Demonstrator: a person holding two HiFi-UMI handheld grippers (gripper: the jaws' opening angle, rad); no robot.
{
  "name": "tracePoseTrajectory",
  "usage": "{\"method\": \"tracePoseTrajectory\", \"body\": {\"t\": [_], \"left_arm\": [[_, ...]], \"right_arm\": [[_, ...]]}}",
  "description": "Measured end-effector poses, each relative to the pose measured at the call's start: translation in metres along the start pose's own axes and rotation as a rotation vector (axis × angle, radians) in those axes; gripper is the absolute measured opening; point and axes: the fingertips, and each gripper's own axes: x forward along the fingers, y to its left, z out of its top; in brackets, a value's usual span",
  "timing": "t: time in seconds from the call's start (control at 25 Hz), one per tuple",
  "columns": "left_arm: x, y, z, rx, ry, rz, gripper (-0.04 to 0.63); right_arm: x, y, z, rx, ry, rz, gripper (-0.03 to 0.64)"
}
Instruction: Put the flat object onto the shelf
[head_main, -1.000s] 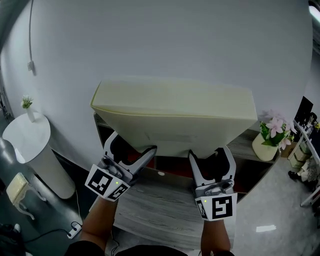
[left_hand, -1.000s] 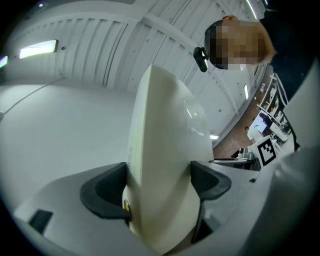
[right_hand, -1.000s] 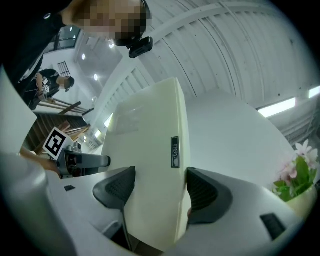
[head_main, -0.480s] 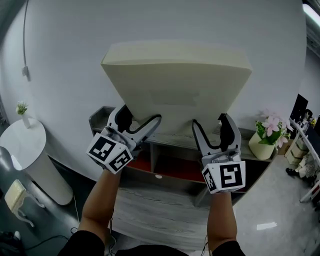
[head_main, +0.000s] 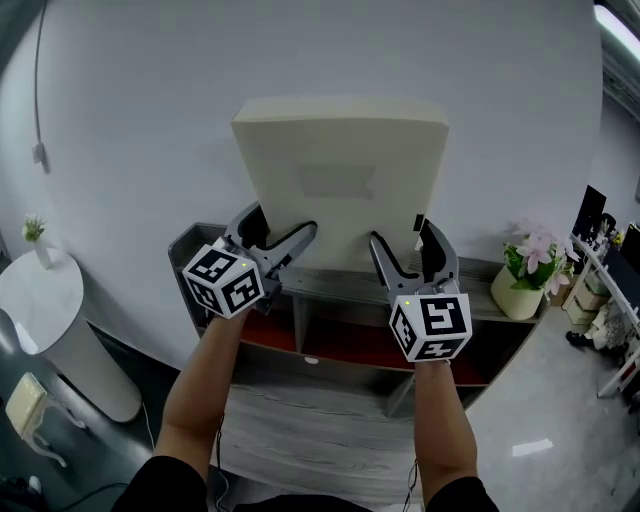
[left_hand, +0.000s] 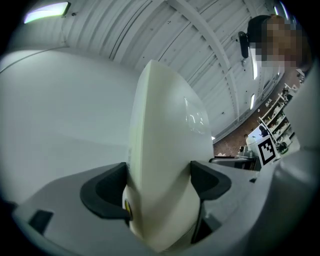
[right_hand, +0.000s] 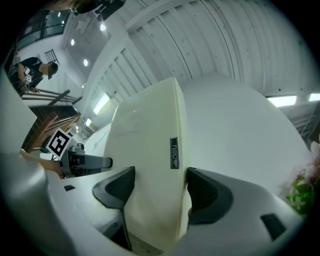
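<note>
Cream-coloured and thick, the flat pad (head_main: 340, 185) stands nearly upright in the centre of the head view, its broad face towards me and the white wall (head_main: 140, 110) behind it. Its lower edge sits just above the top board of the grey shelf (head_main: 330, 288), which runs across the middle of the frame.

My left tool (head_main: 280, 226) grips the pad's lower left corner. In the left gripper view both dark pads of the left tool (left_hand: 157, 187) press against the pad's two faces, so it is clamped. My right tool (head_main: 403, 240) holds the lower right corner. In the right gripper view the right tool (right_hand: 160, 192) is also clamped on the pad, with a small dark label (right_hand: 173, 153) on the pad's edge just above the jaws.

A second ago the pad lay tilted back, wide and low, covering most of the shelf. Half a second ago it was higher and steeper. Now it looks narrower and more upright, and both tools have risen with it.

A flower pot (head_main: 518, 285) stands at the shelf's right end. A white round pedestal (head_main: 45, 300) is at lower left.
</note>
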Motion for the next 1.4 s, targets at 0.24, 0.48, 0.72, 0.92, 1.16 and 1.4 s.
{"method": "tracePoseTrajectory", "body": {"t": [0.24, 0.48, 0.72, 0.92, 1.16, 1.4], "left_arm": [[0.016, 0.009, -0.028, -0.045, 0.075, -0.006, 0.403], [0.033, 0.015, -0.045, -0.055, 0.160, -0.007, 0.403], [0.048, 0.014, -0.060, -0.085, 0.228, -0.044, 0.405], [0.055, 0.016, -0.068, -0.097, 0.257, -0.036, 0.405], [0.057, 0.018, -0.076, -0.121, 0.255, -0.021, 0.411], [0.056, 0.018, -0.070, -0.012, 0.265, 0.031, 0.431]], "right_arm": [[0.010, -0.011, -0.025, 0.023, 0.101, -0.018, 0.330], [0.018, -0.024, -0.042, 0.050, 0.169, -0.034, 0.330], [0.015, -0.035, -0.061, 0.054, 0.233, -0.041, 0.330], [0.015, -0.039, -0.069, 0.039, 0.272, -0.031, 0.330], [0.015, -0.041, -0.078, -0.012, 0.302, 0.020, 0.328], [0.016, -0.038, -0.087, -0.018, 0.326, 0.037, 0.330]]}}
